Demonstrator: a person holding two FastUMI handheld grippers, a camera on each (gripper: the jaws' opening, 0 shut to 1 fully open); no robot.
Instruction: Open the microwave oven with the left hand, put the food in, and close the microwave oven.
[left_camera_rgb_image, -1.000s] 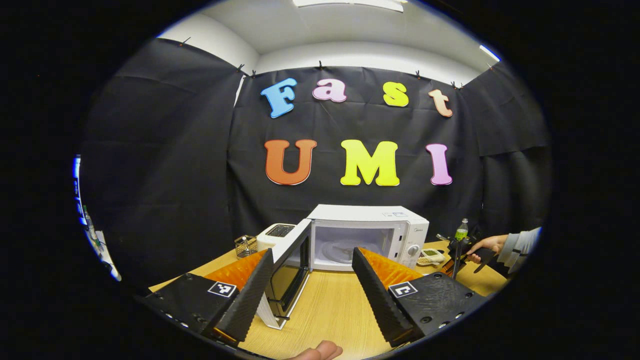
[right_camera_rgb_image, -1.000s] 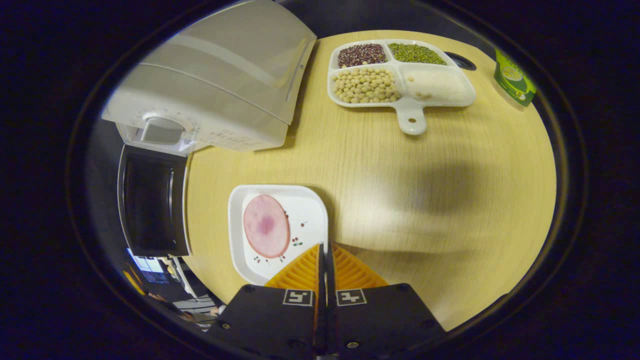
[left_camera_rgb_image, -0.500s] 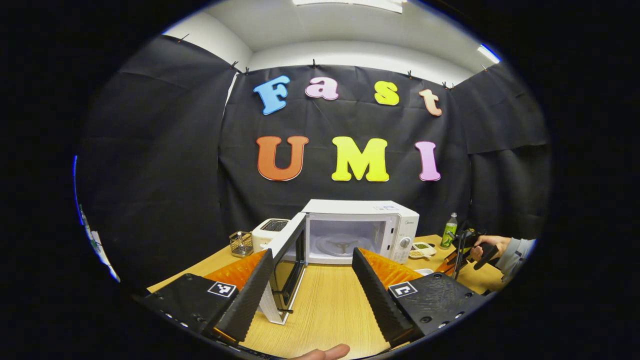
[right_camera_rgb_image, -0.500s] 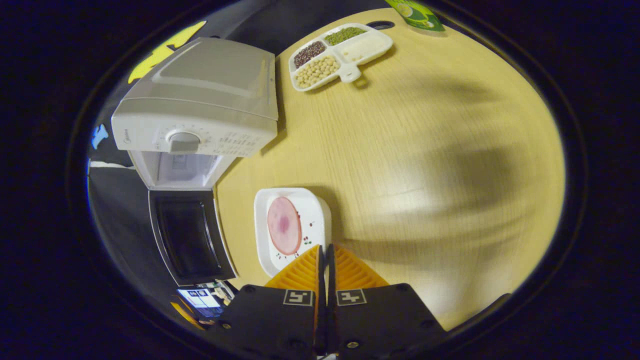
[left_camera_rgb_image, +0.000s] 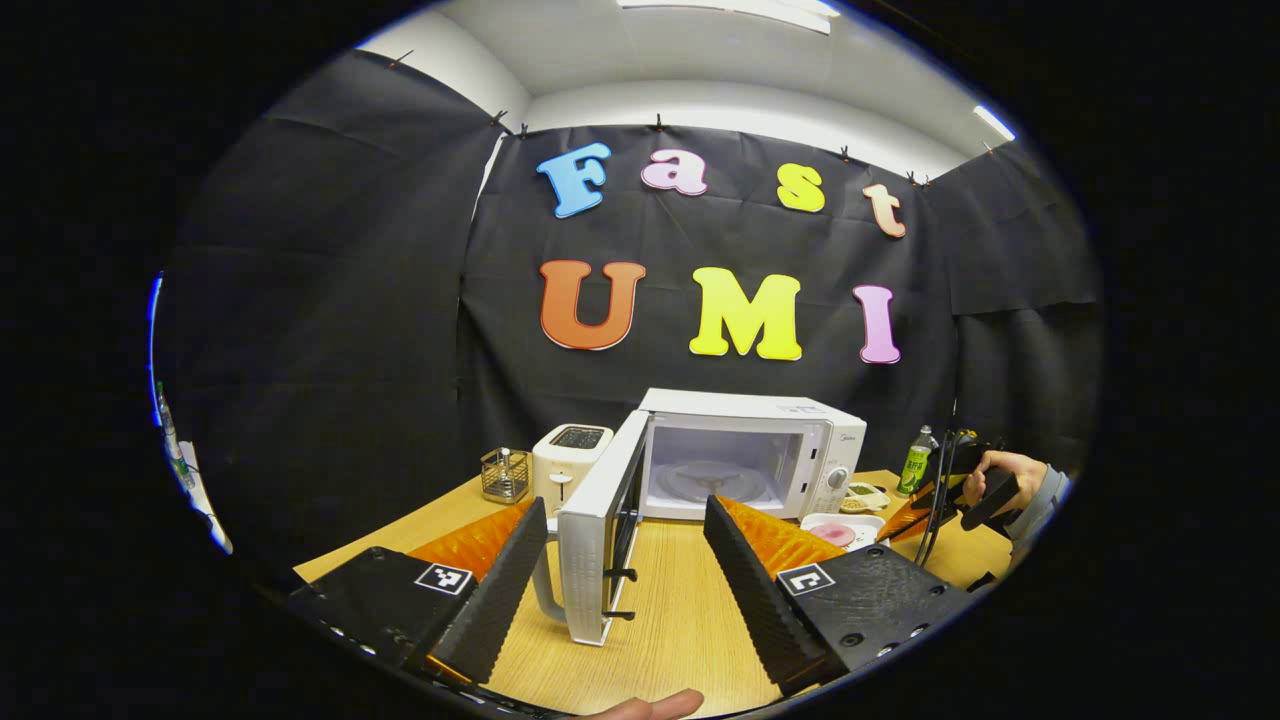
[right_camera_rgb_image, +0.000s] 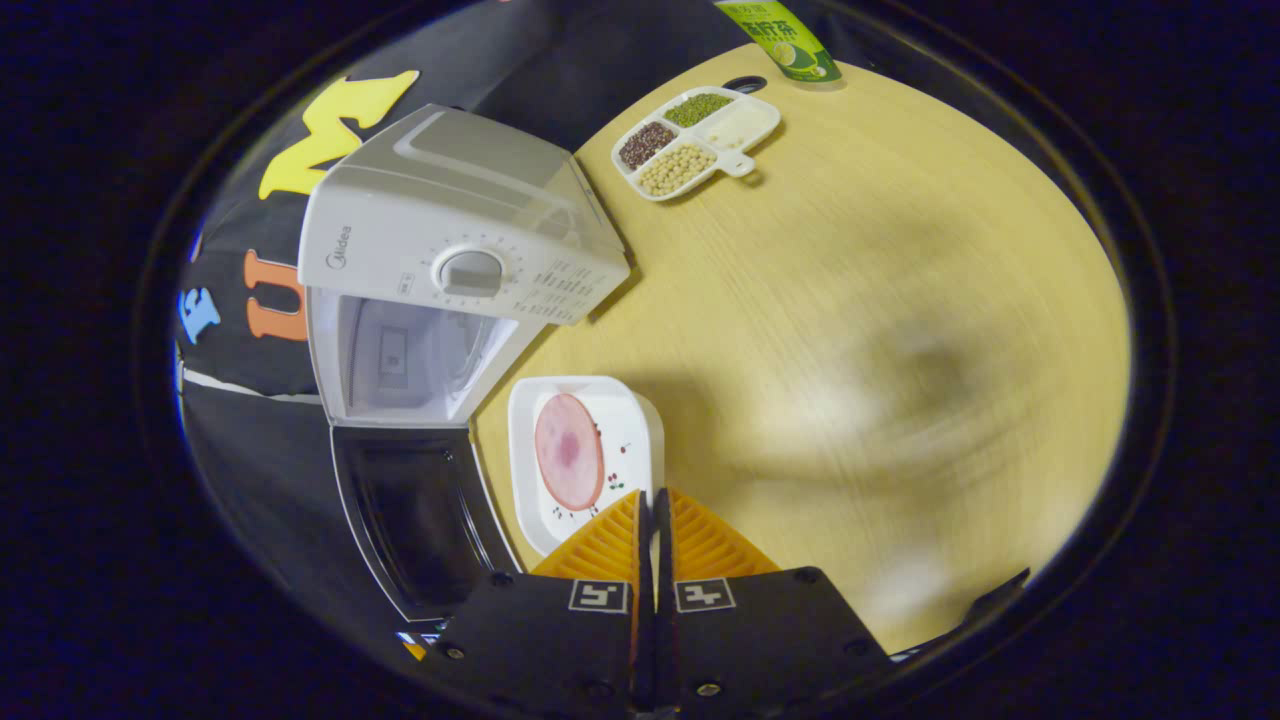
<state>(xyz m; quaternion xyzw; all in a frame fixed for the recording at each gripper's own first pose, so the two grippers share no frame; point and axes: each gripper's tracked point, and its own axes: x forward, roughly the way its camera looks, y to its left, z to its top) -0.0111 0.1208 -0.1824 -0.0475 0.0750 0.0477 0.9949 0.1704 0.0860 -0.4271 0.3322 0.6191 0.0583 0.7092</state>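
Standing on the wooden table (left_camera_rgb_image: 680, 620) in the left gripper view, the microwave (left_camera_rgb_image: 760, 450) has its door (left_camera_rgb_image: 600, 545) swung open; the left gripper (left_camera_rgb_image: 625, 570) is spread wide, holding nothing. In the right gripper view, the right gripper (right_camera_rgb_image: 652, 515) pinches the rim of the white plate (right_camera_rgb_image: 620, 420) carrying the ham slice (right_camera_rgb_image: 568, 450), just beside the open microwave (right_camera_rgb_image: 450, 260)

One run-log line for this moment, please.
white microwave oven: door open | left tongs: open, empty | right tongs: shut on white square plate with ham slice
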